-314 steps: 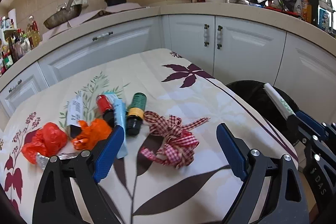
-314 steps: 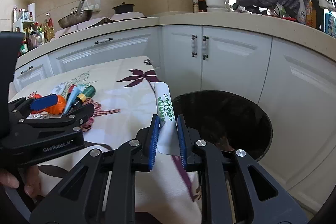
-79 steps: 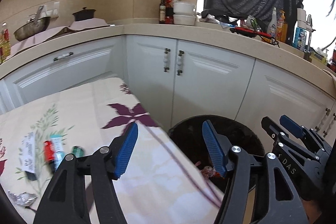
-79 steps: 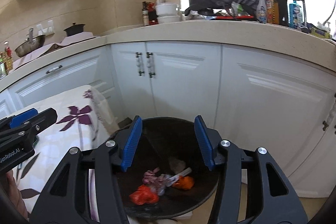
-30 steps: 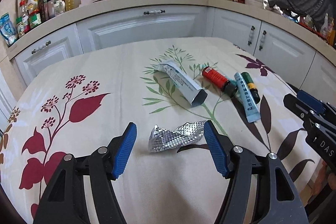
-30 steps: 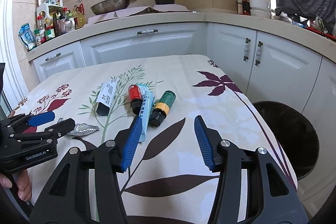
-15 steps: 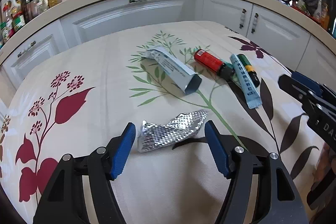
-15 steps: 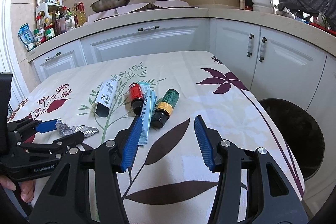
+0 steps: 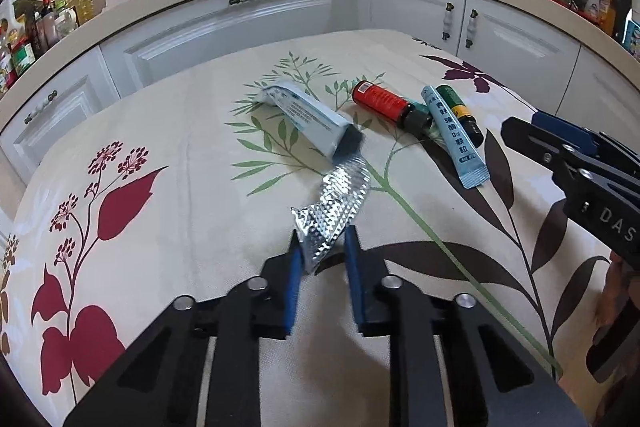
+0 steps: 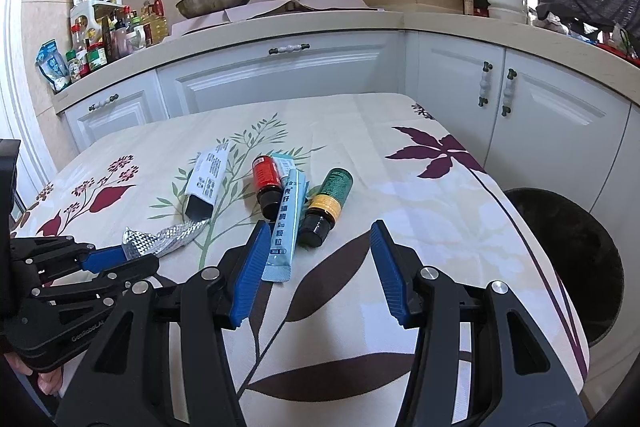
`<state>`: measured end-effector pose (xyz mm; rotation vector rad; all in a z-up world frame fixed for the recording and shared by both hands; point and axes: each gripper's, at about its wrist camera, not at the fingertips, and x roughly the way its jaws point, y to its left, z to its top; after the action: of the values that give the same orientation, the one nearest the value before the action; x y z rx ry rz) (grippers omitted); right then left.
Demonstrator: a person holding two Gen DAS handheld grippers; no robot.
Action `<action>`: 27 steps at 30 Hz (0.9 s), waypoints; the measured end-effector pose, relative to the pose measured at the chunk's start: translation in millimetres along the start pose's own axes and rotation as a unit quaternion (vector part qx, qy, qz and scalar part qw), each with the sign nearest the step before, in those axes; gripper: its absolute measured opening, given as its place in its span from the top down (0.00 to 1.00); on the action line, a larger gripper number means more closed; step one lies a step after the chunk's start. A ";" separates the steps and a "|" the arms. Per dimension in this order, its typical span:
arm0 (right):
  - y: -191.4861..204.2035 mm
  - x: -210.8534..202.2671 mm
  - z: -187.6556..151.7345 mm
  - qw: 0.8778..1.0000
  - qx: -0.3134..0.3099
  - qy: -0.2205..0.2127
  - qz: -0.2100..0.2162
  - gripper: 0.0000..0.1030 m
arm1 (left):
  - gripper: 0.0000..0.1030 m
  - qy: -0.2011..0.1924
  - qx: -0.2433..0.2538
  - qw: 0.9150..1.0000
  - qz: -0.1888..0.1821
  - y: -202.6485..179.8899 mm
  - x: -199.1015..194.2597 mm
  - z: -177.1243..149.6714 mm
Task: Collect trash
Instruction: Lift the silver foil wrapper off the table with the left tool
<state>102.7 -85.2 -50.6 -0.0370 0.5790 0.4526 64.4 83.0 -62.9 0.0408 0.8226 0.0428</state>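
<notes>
We note the left hand-held gripper [image 9: 320, 255], jaws just closed, clenched on the crumpled silver foil wrapper [image 9: 336, 203] above the floral-clothed counter [image 9: 168, 131], right hand-held gripper [image 10: 316, 263] released and empty; next: carry it to the black round bin [image 10: 576, 259].

Bright daylight enters from the upper right, glaring at that edge. Fisheye bending curves the cabinets [image 10: 280, 75], dark vignette fills the corners, and soft shadows lie under the foil wrapper [image 9: 336, 203], slightly motion-blurred.
</notes>
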 end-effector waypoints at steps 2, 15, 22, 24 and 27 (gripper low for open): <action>1.0 0.7 0.1 1.000 -0.001 0.001 0.001 0.51 | 0.85 -0.002 0.001 1.000 -0.001 0.1 -1.5 -1.1; 11.9 6.4 2.5 1.000 -0.012 0.010 0.005 0.51 | 0.87 -0.020 -0.019 1.000 -0.003 10.6 -21.4 -9.4; 21.9 16.6 3.9 0.999 -0.020 0.033 0.009 0.51 | 0.87 -0.026 -0.049 0.998 0.015 29.6 -26.3 -14.0; 22.6 19.5 4.4 0.999 -0.016 0.041 0.015 0.51 | 0.86 -0.017 -0.054 0.998 0.006 33.6 -23.6 -15.6; 24.4 20.3 3.9 0.999 -0.015 0.045 0.016 0.51 | 0.85 -0.005 -0.060 0.998 -0.010 35.8 -19.5 -17.1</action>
<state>109.5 -54.4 -55.9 -0.0773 0.6613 0.4931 37.8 118.0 -58.3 -0.0799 0.8081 0.0717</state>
